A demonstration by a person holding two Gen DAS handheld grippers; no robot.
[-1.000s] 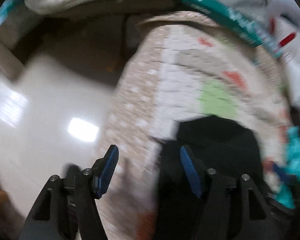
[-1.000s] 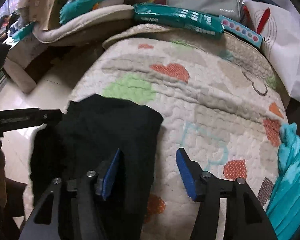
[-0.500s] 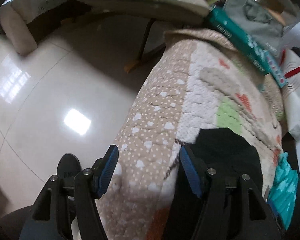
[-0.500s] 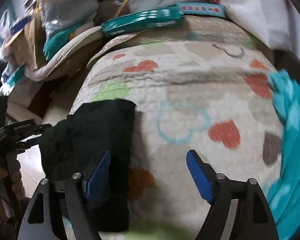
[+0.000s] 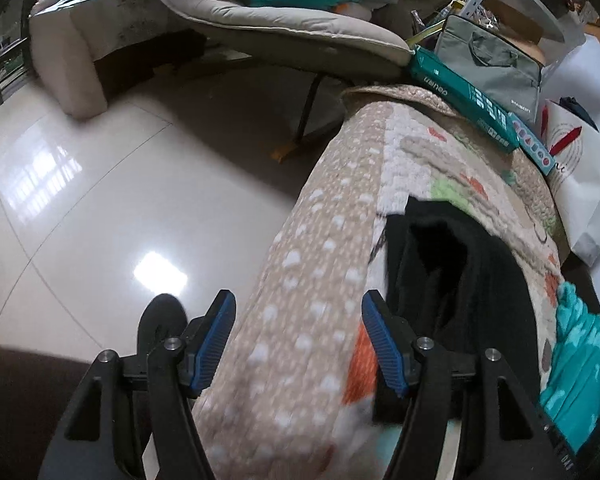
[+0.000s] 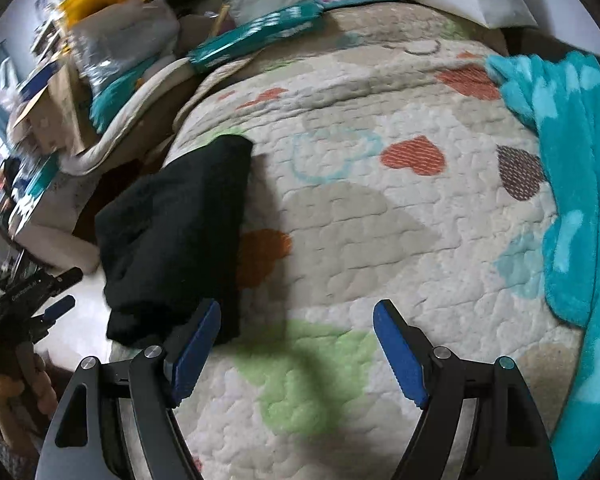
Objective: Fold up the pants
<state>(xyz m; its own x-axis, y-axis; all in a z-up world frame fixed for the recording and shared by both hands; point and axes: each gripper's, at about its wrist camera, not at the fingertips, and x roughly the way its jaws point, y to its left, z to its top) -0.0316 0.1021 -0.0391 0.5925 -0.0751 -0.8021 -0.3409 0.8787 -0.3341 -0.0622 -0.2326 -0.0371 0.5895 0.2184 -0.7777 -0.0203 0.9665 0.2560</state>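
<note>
Black pants [image 6: 172,232] lie folded in a thick stack near the left edge of the quilted bedspread [image 6: 380,216]. In the left wrist view the pants [image 5: 456,276] sit to the upper right of my left gripper [image 5: 296,340], which is open over the quilt's hanging side [image 5: 300,312] with nothing between its blue pads. My right gripper [image 6: 296,350] stands open above bare quilt, just right of the stack's near corner, also holding nothing. The left gripper [image 6: 40,300] and the hand holding it show at the far left of the right wrist view.
A fluffy teal blanket [image 6: 572,184] lies along the quilt's right side. Long teal boxes [image 6: 256,36], a grey bag [image 5: 492,60] and a white paper bag [image 5: 588,184] crowd the far end. Glossy tiled floor [image 5: 100,208] spreads left of the bed, with a padded lounger [image 5: 284,28] beyond.
Both grippers drew back from the folded pants: the left swung out over the bed's edge and floor, the right shifted right onto bare quilt and opened wider. The pants stayed put.
</note>
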